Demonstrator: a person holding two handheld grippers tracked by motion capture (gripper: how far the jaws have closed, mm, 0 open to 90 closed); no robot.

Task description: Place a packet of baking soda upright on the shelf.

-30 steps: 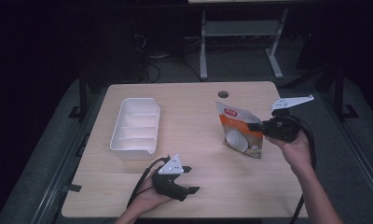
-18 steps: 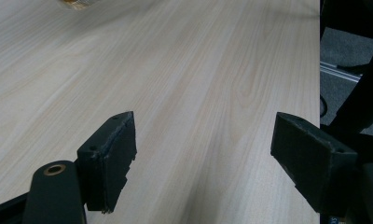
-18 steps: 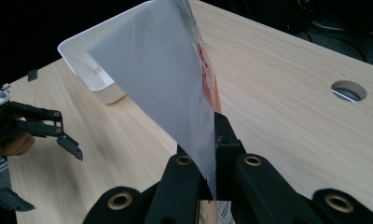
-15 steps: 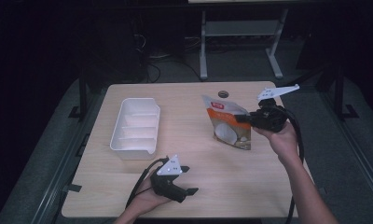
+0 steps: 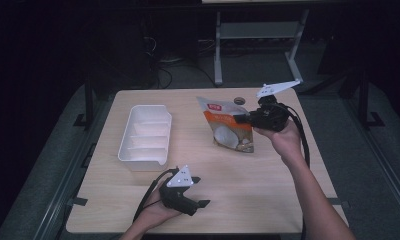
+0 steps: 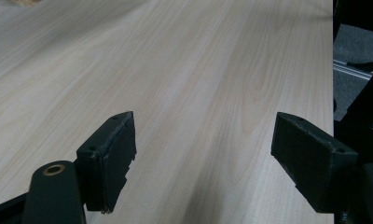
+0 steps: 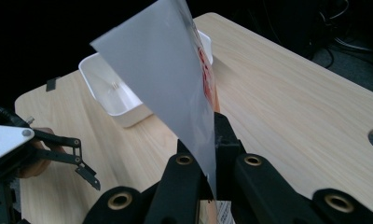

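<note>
From the high view, we hold the right gripper (image 5: 240, 119) above the far half of the table (image 5: 268, 170), its jaws pinched on the edge of a snack pouch (image 5: 227, 131) that hangs lifted to the gripper's left. The white divided tray (image 5: 144, 137) lies well apart from the pouch, farther to that same side. Our left gripper (image 5: 200, 192) rests low at the near edge, jaws spread and having just been opening, with nothing between them. We judge the pick-up done: the pouch is off the wood and gripped. What seems left is carrying it over to the tray and letting go, and none of that has happened yet.

In the left gripper view, we look along two black jaws standing wide apart over bare light wood, with nothing between them; this confirms the spread far more plainly than the small shape seen from above.

In the right gripper view, the jaws meet tight on the pouch's (image 7: 170, 79) pale back face, which rises straight ahead of the gripper and hides much beyond. Past it the tray (image 7: 105, 95) lies ahead and slightly left, and the left gripper (image 7: 89, 177) shows farther off at the lower left. This view gives the clamp itself, while the overhead one gives the pouch's printed front and the gap to the tray.
</note>
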